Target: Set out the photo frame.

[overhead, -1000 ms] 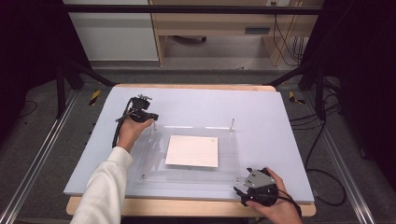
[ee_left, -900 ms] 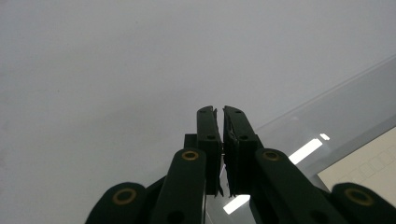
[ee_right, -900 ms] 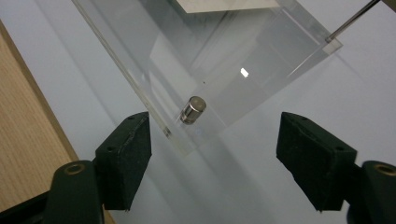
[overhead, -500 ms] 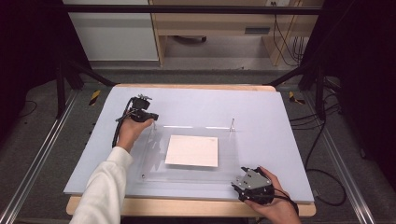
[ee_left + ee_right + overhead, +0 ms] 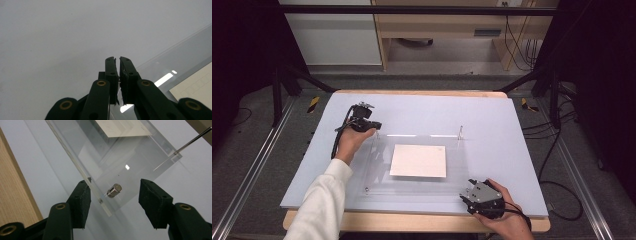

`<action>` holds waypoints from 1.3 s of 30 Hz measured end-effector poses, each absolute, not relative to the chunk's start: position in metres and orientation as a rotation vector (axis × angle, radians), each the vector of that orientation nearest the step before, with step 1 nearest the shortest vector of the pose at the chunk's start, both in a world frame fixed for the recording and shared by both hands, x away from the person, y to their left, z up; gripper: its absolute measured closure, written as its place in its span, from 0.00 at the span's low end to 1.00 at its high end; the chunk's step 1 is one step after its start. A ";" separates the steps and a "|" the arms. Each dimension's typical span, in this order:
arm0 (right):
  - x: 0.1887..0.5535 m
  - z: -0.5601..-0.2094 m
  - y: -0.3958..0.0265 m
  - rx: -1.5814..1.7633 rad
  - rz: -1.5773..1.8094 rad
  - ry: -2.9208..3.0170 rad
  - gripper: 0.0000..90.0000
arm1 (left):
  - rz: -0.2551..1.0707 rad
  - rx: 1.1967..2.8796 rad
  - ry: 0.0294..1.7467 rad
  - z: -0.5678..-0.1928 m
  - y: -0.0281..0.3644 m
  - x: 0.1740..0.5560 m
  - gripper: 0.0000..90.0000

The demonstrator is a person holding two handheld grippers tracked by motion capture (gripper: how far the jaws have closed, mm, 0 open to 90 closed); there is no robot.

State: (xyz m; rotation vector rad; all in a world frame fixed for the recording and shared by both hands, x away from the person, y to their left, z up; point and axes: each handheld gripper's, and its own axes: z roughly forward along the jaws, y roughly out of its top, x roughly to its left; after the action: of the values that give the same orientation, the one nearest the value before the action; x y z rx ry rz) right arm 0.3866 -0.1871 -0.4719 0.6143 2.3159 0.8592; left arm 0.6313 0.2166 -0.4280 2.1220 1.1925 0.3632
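A clear flat acrylic plate carries a plain cream square paper sheet on the pale blue-grey bench, flanked by black tongs.

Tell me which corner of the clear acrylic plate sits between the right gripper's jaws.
The near right corner, the one with the small metal cylinder standing by it. The right gripper straddles it; the far right corner carries a thin upright pin.

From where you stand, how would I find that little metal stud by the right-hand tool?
Start at the pale blue board on the table, then the clear acrylic plate lying on it. At the plate's near right corner, between the right tool's open jaws, stands a short shiny metal cylinder, unlike the thin tall pin at the far corner.
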 end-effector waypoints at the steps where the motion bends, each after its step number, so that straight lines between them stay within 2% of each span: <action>1: 0.386 -0.472 -0.187 0.613 0.857 2.313 0.49 | 0.363 2.123 1.192 -0.428 0.216 0.631 0.94; 6: 0.386 -0.470 -0.187 0.601 0.850 2.306 0.50 | 0.373 2.118 1.185 -0.429 0.217 0.631 0.93; 8: 0.385 -0.470 -0.186 0.596 0.850 2.303 0.50 | 0.396 2.122 1.176 -0.430 0.218 0.630 0.89; 11: 0.385 -0.470 -0.185 0.593 0.845 2.302 0.50 | 0.461 2.104 1.181 -0.430 0.221 0.627 0.75; 14: 0.385 -0.469 -0.185 0.599 0.845 2.304 0.50 | 0.509 2.080 1.157 -0.426 0.224 0.621 0.67; 23: 0.384 -0.467 -0.185 0.604 0.844 2.296 0.51 | 0.584 2.039 1.022 -0.405 0.228 0.584 0.55; 39: 0.383 -0.459 -0.186 0.628 0.870 2.260 0.54 | 0.560 2.085 0.763 -0.386 0.219 0.500 0.35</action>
State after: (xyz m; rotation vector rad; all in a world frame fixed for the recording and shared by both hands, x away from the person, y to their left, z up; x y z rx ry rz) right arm 0.3832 -0.1863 -0.4589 0.6279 2.2605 0.8705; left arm 0.5002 0.2188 -0.3864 2.0848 0.7630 0.5600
